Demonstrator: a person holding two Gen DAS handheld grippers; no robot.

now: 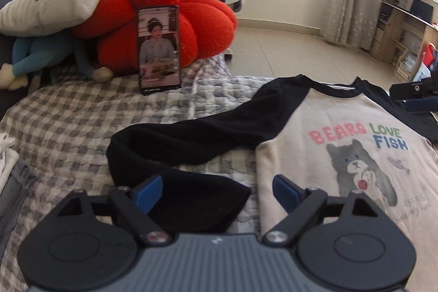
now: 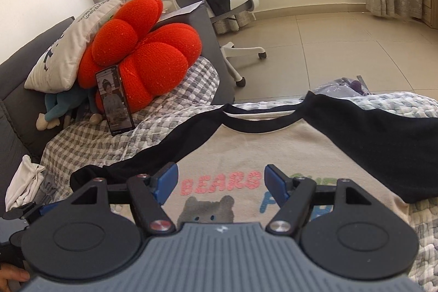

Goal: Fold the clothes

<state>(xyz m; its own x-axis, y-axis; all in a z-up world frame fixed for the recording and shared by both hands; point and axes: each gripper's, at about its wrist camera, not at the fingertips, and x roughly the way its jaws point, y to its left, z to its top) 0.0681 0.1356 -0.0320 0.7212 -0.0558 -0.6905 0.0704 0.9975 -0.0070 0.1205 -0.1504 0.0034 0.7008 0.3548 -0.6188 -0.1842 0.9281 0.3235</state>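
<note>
two grippers hovered with jaws spread, holding nothing: the left gripper (image 1: 216,189) above the black sleeve (image 1: 175,144), the right gripper (image 2: 220,179) above the shirt (image 2: 246,144), spread face-up on the bed (image 1: 68,116). folding likely called for pinching that sleeve.

Right gripper (image 2: 219,179), jaws apart, apparently hovers above the flat-spread shirt (image 2: 246,149).
</note>
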